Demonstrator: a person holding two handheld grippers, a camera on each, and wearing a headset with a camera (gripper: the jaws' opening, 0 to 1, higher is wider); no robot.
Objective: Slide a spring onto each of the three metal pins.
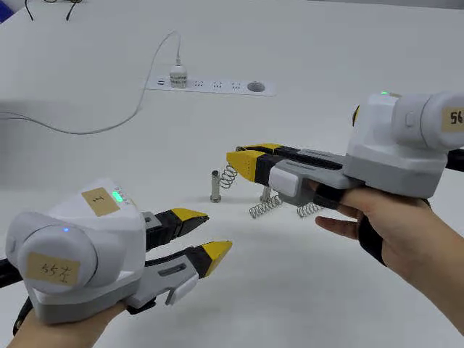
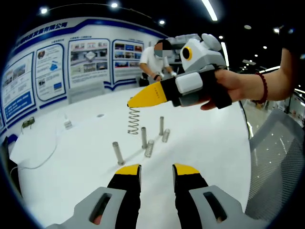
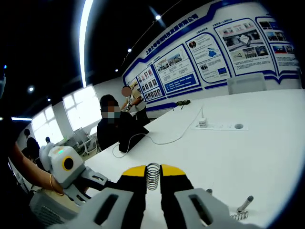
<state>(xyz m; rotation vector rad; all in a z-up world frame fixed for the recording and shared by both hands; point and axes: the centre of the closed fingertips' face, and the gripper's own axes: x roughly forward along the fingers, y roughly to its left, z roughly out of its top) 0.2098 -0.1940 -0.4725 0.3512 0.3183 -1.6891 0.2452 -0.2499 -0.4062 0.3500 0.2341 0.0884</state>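
Note:
My right gripper [image 1: 233, 164] is shut on a steel spring [image 1: 228, 176], which hangs from its yellow tips just right of an upright metal pin [image 1: 215, 185]. In the right gripper view the spring [image 3: 152, 175] sits pinched between the jaws. The left gripper view shows three upright pins [image 2: 117, 152] [image 2: 144, 137] [image 2: 161, 125], with the held spring [image 2: 134, 120] dangling above and between them. Two loose springs [image 1: 265, 206] [image 1: 308, 209] lie on the table under the right gripper. My left gripper [image 1: 210, 232] is open and holds nothing, nearer to me and left of the pins.
The work lies on a white table [image 1: 304, 290]. A white power strip [image 1: 217, 85] with a plugged-in adapter and a cable [image 1: 109, 127] lies far back. People stand and sit beyond the table's far side [image 3: 114, 126].

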